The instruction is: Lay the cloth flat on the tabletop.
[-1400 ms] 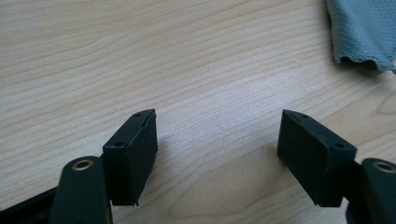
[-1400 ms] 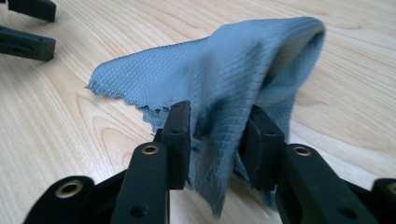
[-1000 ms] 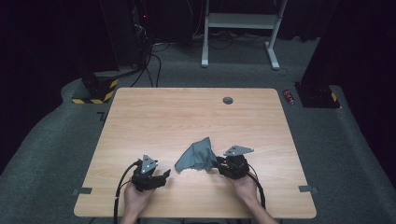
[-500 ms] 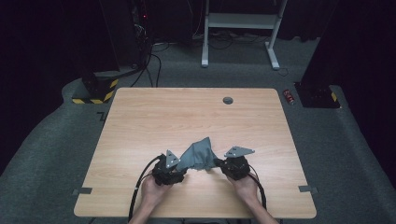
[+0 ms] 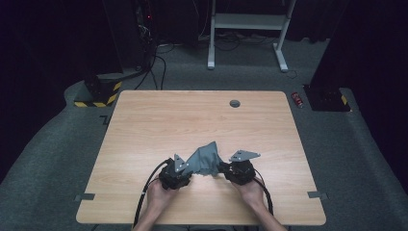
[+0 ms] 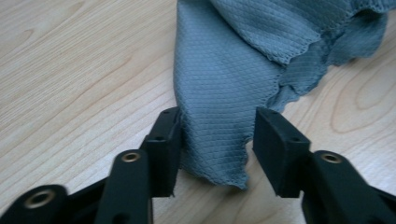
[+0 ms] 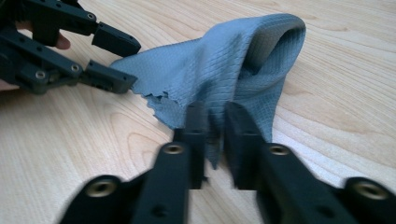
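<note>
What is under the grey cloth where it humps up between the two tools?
The grey cloth arches over a dark hollow, and bare wooden table runs up to its edges. Whatever lies inside the fold is covered. Nothing else shows beneath it.

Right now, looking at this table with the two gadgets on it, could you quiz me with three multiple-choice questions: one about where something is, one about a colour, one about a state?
1. Where does the cloth lie on the table?
A. far edge
B. near the person, between both hand-held grippers
C. left corner

2. What colour is the cloth?
A. grey-blue
B. red
C. white

3. How are the left hand-held gripper's jaws?
A. shut tight on the cloth
B. open, with a cloth corner between them
C. open over bare wood

Answers: 1 B, the high view shows it between the left one and the right hand-held gripper; 2 A, seen in every view; 3 B, a gap shows either side of the corner.
</note>
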Demonstrator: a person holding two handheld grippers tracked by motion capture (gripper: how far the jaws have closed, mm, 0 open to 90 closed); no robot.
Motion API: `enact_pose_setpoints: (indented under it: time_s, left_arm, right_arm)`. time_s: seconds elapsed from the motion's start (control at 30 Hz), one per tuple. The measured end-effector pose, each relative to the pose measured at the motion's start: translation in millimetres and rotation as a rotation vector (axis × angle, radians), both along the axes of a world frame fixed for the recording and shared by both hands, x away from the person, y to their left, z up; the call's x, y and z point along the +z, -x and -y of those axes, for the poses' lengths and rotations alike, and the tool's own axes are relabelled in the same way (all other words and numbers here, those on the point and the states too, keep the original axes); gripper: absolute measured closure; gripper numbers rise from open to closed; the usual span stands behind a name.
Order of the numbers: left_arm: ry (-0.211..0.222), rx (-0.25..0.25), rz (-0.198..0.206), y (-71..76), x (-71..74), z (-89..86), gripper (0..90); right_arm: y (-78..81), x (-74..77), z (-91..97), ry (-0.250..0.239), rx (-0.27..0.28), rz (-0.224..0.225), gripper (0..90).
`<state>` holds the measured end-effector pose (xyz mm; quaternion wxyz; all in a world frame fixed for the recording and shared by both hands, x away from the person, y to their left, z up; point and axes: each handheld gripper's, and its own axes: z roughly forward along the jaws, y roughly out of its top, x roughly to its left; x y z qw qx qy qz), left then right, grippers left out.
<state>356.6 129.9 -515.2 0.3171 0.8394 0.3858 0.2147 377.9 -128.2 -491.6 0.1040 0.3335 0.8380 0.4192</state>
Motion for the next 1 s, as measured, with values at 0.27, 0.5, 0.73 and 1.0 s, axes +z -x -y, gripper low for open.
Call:
enact_pose_setpoints:
  time_s: [0.27, 0.5, 0.73, 1.0]
  left_arm:
    - [0.01, -0.009, -0.007, -2.7, 0.7, -5.0, 81.1]
    - [0.08, 0.001, -0.012, -3.2, 6.0, -12.5, 85.3]
    - [0.14, 0.006, -0.004, -3.8, 16.3, -20.8, 86.0]
    - [0.195, 0.046, -0.004, -5.0, 22.7, -41.2, 86.7]
  right_arm:
    - [-6.3, 11.6, 9.1, -0.011, -0.025, 0.03, 89.8]
    - [-7.8, 9.3, 6.3, -0.043, -0.01, -0.012, 68.2]
    - [-8.3, 4.1, -2.2, -0.002, 0.007, -0.021, 84.2]
    - [-8.9, 19.1, 6.4, 0.015, -0.023, 0.039, 89.3]
